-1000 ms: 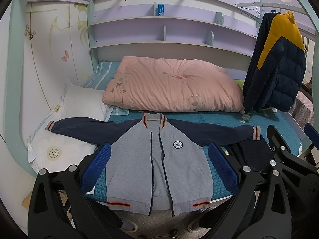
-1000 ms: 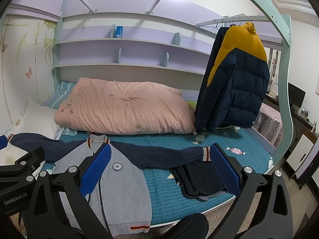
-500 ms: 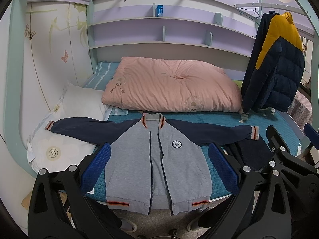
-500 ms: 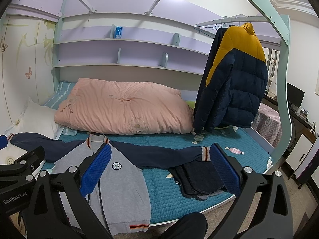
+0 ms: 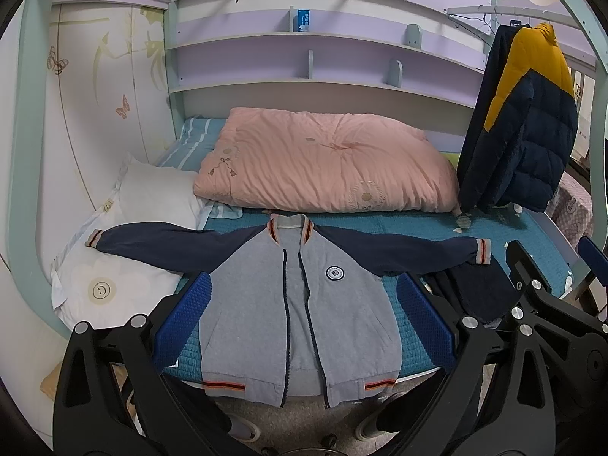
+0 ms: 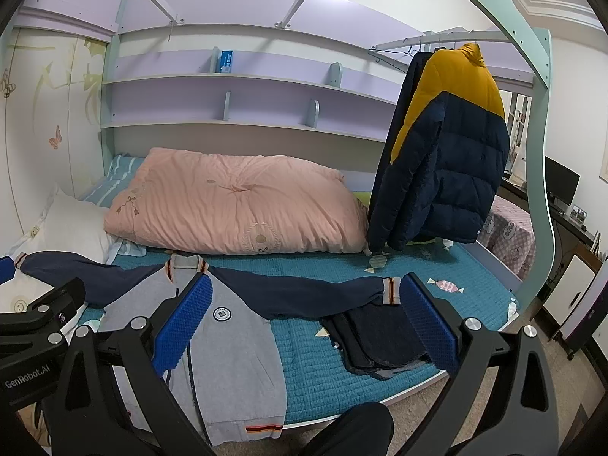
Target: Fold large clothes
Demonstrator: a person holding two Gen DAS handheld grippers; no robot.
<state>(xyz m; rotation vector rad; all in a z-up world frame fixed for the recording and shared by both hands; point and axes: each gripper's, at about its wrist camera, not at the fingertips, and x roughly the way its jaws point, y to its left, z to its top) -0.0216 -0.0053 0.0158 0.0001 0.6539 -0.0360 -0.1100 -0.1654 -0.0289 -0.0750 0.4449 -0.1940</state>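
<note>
Your left gripper (image 5: pixel 302 321) jaws apart, empty | your right gripper (image 6: pixel 306 323) jaws apart, empty | jacket (image 5: pixel 300 304) spread flat on near bed (image 6: pixel 315 361) edge, sleeves out.

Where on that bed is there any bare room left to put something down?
One free strip of teal bedspread runs between the pink quilt and the grey jacket's sleeves. Another patch lies between the jacket's body and the folded dark garment. A third sits right of that garment, under the hanging puffer coat. The left end is crowded with the pillow.
</note>
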